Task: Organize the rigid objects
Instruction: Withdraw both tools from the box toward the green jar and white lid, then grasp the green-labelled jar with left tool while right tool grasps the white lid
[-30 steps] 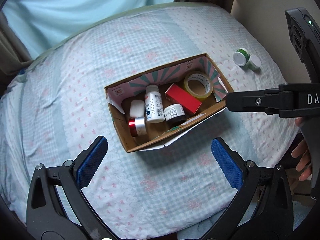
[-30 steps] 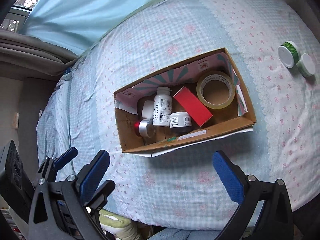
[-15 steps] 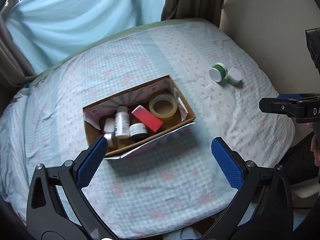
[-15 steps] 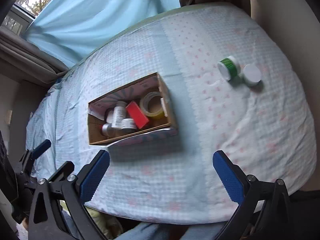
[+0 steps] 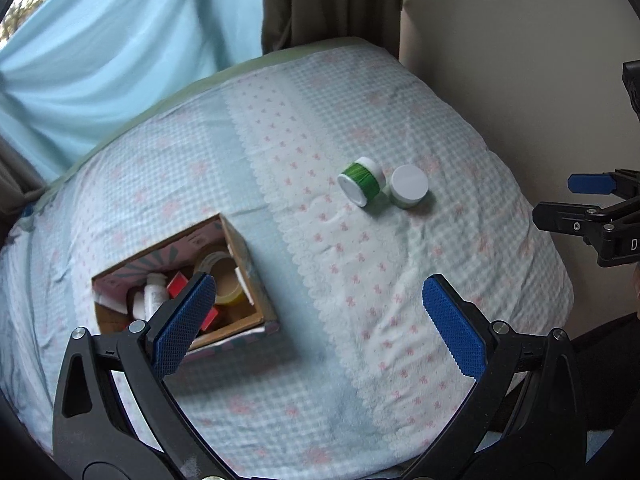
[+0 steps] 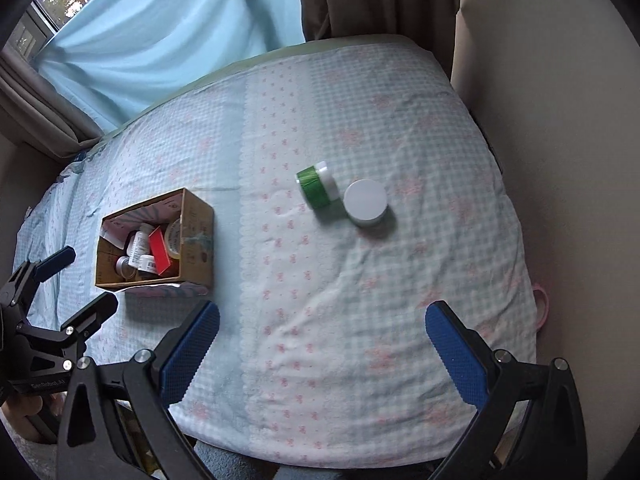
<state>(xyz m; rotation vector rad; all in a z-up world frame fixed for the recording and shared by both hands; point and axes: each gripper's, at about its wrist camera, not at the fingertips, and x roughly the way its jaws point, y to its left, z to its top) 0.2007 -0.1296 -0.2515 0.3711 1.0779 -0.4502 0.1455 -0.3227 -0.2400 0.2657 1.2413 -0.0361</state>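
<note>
A green jar point(image 5: 361, 181) point(image 6: 316, 187) lies on its side on the bedspread, touching an upright white-lidded jar point(image 5: 409, 186) point(image 6: 366, 203). To the left sits a cardboard box point(image 5: 240, 245) point(image 6: 196, 232) holding a tape roll point(image 5: 222, 276), a red box point(image 6: 159, 250), a white bottle point(image 6: 138, 245) and small jars. My left gripper point(image 5: 320, 325) is open and empty above the cloth, its left finger overlapping the box. My right gripper point(image 6: 322, 354) is open and empty too, well short of the two jars.
The bed point(image 6: 360, 300) carries a light blue checked cloth with pink bows. A beige wall point(image 6: 560, 160) runs along its right edge. Blue and brown curtains point(image 6: 180, 24) hang behind. The right gripper's body point(image 5: 592, 224) shows at the left view's right edge.
Both grippers have pulled back and swung right: the box has slid to the lower left of each view and the two jars have come toward the middle. Both stay open.
</note>
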